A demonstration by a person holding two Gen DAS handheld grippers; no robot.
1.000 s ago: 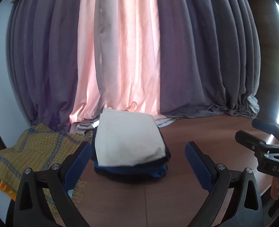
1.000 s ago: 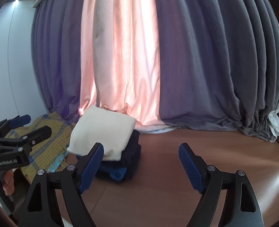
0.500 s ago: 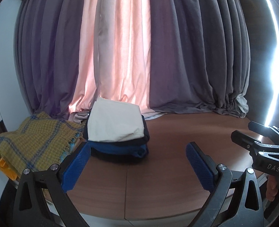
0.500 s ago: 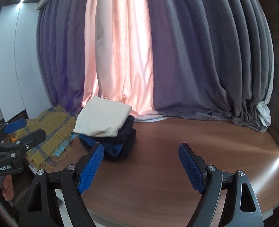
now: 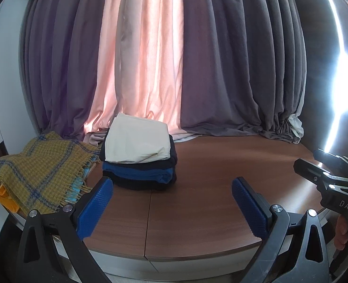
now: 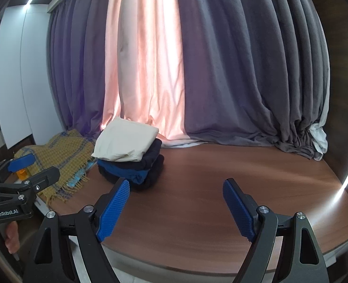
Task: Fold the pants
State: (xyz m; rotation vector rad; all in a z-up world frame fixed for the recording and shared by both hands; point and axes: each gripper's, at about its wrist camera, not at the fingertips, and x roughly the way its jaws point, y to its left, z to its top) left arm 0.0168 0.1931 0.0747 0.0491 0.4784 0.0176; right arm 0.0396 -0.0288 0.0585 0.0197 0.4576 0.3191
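Observation:
A stack of folded pants stands at the back left of the brown wooden table (image 5: 221,165): a cream pair (image 5: 136,141) lies on top, with dark navy and blue pairs (image 5: 141,172) under it. My left gripper (image 5: 172,181) is open, held back from the stack with nothing between its blue pads. In the right wrist view the cream pair (image 6: 124,141) tops the same stack, and my right gripper (image 6: 176,182) is open and empty in front of the table. Each view catches the other gripper at its edge: the right gripper (image 5: 309,158), the left gripper (image 6: 44,165).
A yellow blanket with blue checks (image 5: 39,172) lies left of the stack, over something orange (image 5: 4,200). Grey and pink curtains (image 5: 232,70) hang down to the table's back edge. The table's rounded front edge (image 5: 197,254) is just below my fingers.
Both grippers have drawn back from the stack, which now looks smaller and farther. The table's front edge has come into view. Both stay open.

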